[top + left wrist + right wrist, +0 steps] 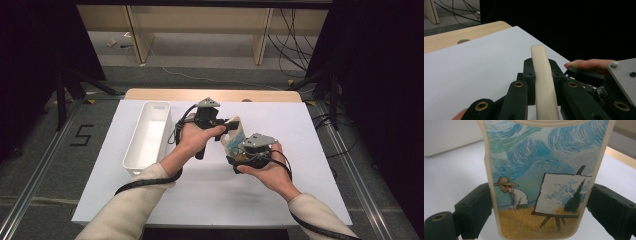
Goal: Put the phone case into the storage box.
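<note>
A white-covered table takes up most of the high view, with a bare wooden strip along its far edge. On it, left of the hands, stands a long white bin, open at the top and set lengthwise away from the person; it lies just beside the left hand and nothing crosses between the 2. Beyond the table are wooden shelf legs and loose black cables on a grey floor.

Over the middle of the table, lifted off its surface, both grippers share 1 thing: a flat cream-rimmed phone case. Its broad face carries a painted scene: swirling blue and green sky, a figure in a straw hat and white shirt, a canvas on an easel showing a dark cypress, and yellow grass along the bottom. From the left gripper view it appears edge-on as a slim ivory strip.

The right gripper has its 2 black jaws pressed on the case's long edges, 1 each side, gripping it across its width. The left gripper is clamped on the case's thin rim, its jaws tight against both faces. In the high view the left gripper meets the case at its far end, while the right gripper holds it nearer the person; the right hand's fingertips lie close beside the left jaws.
</note>
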Demonstrator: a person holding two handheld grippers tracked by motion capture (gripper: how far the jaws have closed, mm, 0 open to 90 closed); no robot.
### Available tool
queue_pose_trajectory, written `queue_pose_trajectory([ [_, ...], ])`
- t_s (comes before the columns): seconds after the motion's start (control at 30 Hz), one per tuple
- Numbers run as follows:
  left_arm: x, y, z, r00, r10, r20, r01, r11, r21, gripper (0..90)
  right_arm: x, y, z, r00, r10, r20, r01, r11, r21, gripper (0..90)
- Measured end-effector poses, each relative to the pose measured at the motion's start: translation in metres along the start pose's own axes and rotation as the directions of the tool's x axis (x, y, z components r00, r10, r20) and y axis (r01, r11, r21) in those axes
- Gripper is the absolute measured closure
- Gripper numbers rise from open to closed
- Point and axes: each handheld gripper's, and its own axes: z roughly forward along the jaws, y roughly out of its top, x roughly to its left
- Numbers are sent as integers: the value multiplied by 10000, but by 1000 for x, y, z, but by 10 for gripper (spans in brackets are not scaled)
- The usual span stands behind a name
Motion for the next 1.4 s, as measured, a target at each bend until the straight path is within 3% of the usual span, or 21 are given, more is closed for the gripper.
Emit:
queue_pose_trajectory([
  [0.2,2,2,-6,9998,184,-42,-185,9997,-154,798,-5,0,-1,9993,195,-312,-197,9998,-78,92],
  [0.27,3,3,-10,9982,518,-302,-522,9986,-108,799,-6,-1,-1,9989,-100,-468,111,9997,232,91],
  [0.47,5,1,-18,9978,651,-158,-651,9979,-15,799,-8,-3,1,9973,-15,-733,39,9995,329,72],
  [0.83,4,-6,-23,9965,789,278,-795,9966,211,799,-8,-2,2,9944,29,-1061,-2,9997,248,79],
  [1.4,-7,-10,-16,9884,974,1166,-1047,9928,580,800,-9,-2,5,9748,-103,-2230,98,9999,-37,156],
])
